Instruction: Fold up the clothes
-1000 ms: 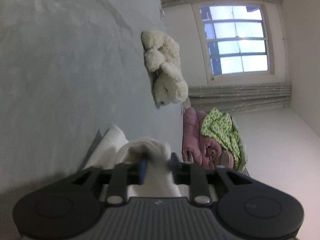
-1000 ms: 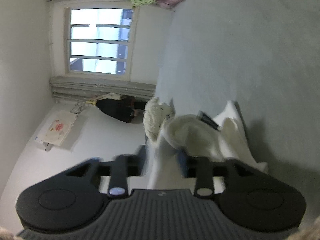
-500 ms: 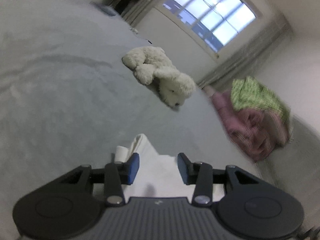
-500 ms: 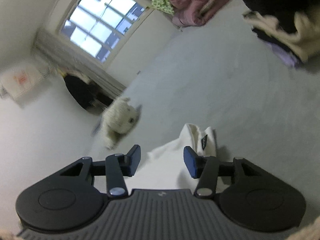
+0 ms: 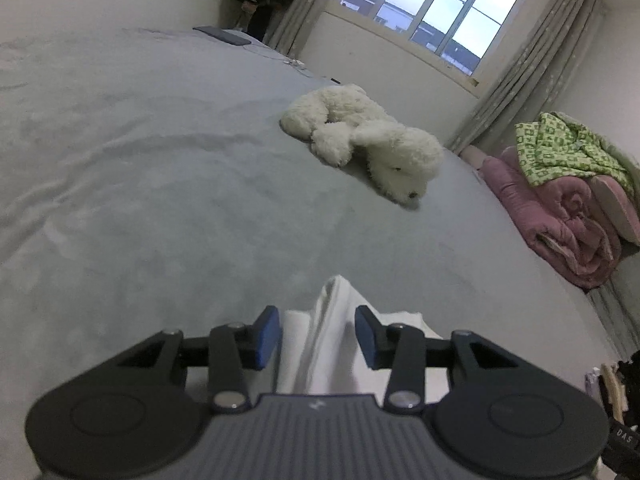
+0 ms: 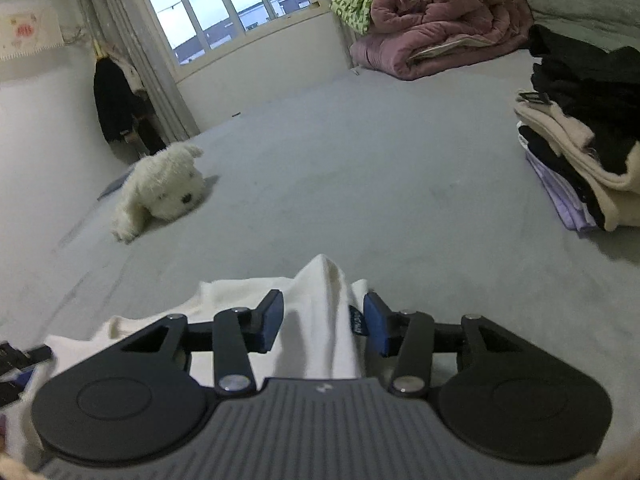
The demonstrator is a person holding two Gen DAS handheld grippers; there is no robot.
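A grey bed [image 5: 168, 184] with a faintly rippled, matte cover fills the room below a paned window [image 5: 432, 12] with pale curtains. A fluffy white plush dog [image 5: 360, 140] lies on it, with a rolled pink quilt [image 6: 436, 24] and stacked clothes [image 6: 580, 152] farther off. The soft white garment [image 6: 320, 308] lies creased on the bed, a ridge rising between both grippers. The left gripper [image 5: 317, 336] and right gripper [image 6: 323, 322] have their fingers wide, holding nothing.

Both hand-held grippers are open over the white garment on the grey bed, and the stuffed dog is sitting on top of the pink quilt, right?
Not quite: the stuffed dog lies on the grey bed, apart from the pink quilt, as the left wrist view shows. Both the left hand-held gripper and the right hand-held gripper are open over the white garment.
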